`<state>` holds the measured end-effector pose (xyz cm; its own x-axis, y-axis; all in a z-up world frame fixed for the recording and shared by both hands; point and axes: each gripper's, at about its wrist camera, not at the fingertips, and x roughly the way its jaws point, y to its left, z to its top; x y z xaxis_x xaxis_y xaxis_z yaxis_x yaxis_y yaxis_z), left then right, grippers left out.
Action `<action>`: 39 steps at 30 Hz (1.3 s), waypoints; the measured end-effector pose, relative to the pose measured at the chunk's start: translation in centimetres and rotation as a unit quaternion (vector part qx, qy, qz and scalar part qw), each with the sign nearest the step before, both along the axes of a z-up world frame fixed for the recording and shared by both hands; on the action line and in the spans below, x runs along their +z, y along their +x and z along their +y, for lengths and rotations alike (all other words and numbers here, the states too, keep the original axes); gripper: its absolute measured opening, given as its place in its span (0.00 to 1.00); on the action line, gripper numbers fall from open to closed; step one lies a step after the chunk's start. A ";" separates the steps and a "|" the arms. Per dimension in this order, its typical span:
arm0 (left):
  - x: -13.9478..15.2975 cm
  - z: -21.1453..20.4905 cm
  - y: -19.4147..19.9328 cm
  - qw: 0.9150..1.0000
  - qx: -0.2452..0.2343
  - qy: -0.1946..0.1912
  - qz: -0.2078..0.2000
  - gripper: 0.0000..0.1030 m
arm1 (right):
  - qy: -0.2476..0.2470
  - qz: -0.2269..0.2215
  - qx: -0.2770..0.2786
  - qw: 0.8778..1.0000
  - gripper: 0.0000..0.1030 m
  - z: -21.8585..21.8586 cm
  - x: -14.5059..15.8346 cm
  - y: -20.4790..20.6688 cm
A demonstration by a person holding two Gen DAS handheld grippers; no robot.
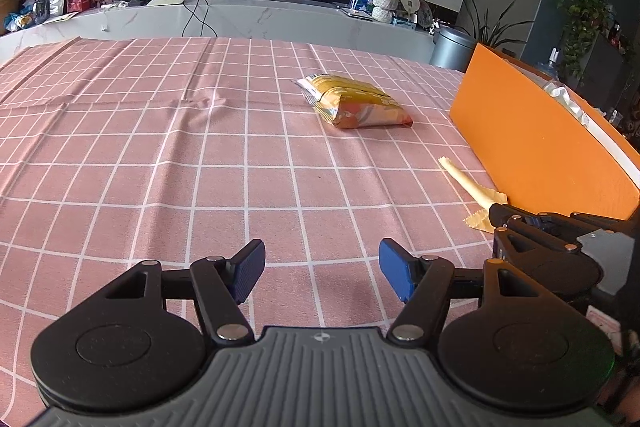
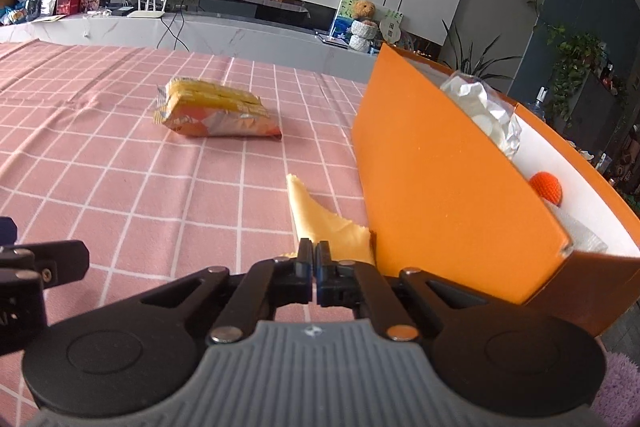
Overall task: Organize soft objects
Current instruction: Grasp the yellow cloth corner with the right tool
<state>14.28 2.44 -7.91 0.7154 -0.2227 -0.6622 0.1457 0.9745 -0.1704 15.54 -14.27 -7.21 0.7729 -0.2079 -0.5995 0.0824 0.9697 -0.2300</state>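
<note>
A yellow cloth lies on the pink checked tablecloth beside the orange box. My right gripper is shut on the cloth's near end; it also shows in the left wrist view holding the cloth. A yellow-orange snack bag lies farther out on the table, also seen in the left wrist view. My left gripper is open and empty above the tablecloth, well short of the bag. The box holds a silver foil bag, an orange knitted ball and a white item.
The orange box stands along the right side of the table. The pink checked tablecloth covers the table. Beyond the far edge is a TV cabinet with clutter, a grey bin and plants.
</note>
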 end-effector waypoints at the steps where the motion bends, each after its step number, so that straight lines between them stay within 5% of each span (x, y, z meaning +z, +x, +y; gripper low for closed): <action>1: 0.1 0.1 0.0 1.000 0.001 0.000 0.000 0.75 | 0.006 0.000 0.002 1.000 0.00 0.0 0.2 0.0; 14: 1.3 1.5 -0.2 1.000 0.023 0.005 -0.015 0.75 | 0.057 -0.076 0.092 0.991 0.00 2.2 5.3 -1.7; 19: 2.2 2.4 0.8 0.999 0.024 0.010 -0.023 0.75 | 0.094 -0.063 0.131 0.985 0.00 2.6 6.0 0.3; 24: 2.1 2.8 2.1 1.000 0.009 0.018 -0.015 0.75 | 0.129 0.034 0.161 0.978 0.00 2.1 4.9 4.9; 32: 1.7 2.7 4.8 0.999 -0.027 0.020 0.010 0.74 | 0.106 0.205 0.213 0.949 0.00 2.4 2.7 9.6; 36: 1.4 2.7 5.9 0.998 -0.051 0.013 0.030 0.74 | 0.121 0.254 0.217 0.935 0.13 2.0 2.5 10.8; 38: 1.4 2.7 6.2 0.997 -0.061 0.013 0.036 0.71 | 0.128 0.264 0.213 0.932 0.52 1.7 2.7 11.4; 39: 1.4 2.8 6.4 0.997 -0.065 0.014 0.038 0.70 | 0.132 0.266 0.209 0.932 0.55 1.5 2.9 11.7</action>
<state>20.68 5.22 -6.55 0.6293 -0.2912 -0.7206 0.2590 0.9527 -0.1588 27.29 -12.77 -4.27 0.3320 0.2527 -0.9088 -0.3726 0.9202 0.1198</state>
